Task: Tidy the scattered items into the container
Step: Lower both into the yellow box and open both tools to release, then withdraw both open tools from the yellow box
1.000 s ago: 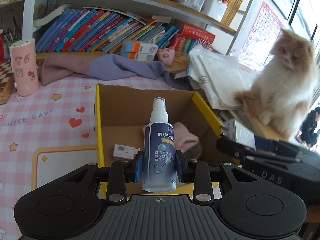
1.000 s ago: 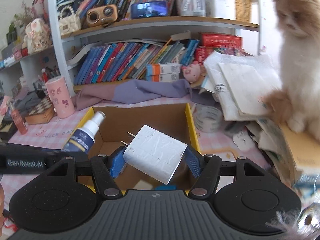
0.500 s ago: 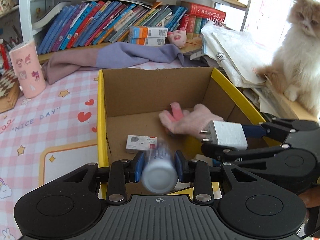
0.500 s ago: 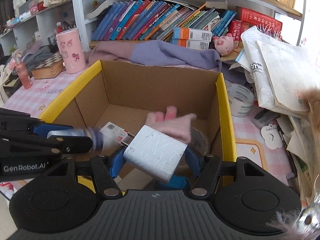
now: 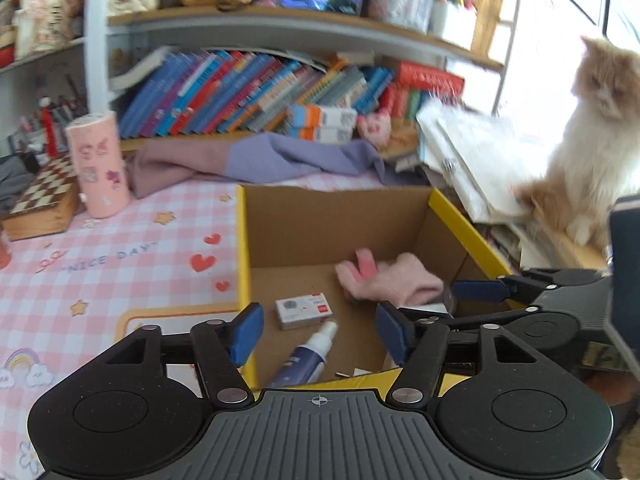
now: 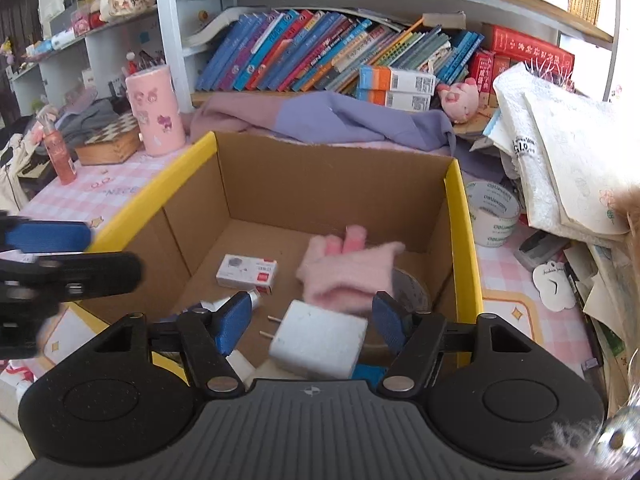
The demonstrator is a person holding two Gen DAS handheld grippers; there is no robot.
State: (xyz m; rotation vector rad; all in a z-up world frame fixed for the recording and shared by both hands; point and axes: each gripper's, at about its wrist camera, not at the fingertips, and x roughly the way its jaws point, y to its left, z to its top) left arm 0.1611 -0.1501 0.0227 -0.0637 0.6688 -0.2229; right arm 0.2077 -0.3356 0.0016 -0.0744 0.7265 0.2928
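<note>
Left tongs: the left gripper [image 5: 319,330] has let go; its jaws are opening and the blue pads stand clear on either side, with nothing pressed between them, where a second ago they were clamped on the spray bottle.
Spray bottle: the spray bottle [image 5: 306,354] now lies on its side on the box floor, just below and ahead of the left jaws, nozzle pointing away from them; that item counts as delivered.
Right tongs: the right gripper [image 6: 312,322] is easing open too; the white charger [image 6: 318,340] sits between its pads, prongs to the left pad, with gaps showing on both sides, so it looks released or very nearly so rather than held. Half a second ago it was pinched fast.
Box floor beyond the jaws: a small white card box [image 6: 247,272] lies just past the left pad of the right tongs, and a pink glove [image 6: 346,272] past the charger.
Container: the cardboard box [image 6: 454,208] with the yellow rim surrounds both sets of jaws.
Outside, farther off: a tape roll [image 6: 494,214] stands right of the box wall.
Meaning: both carried items seem dropped in; next is likely withdrawing and fetching what remains outside.
</note>
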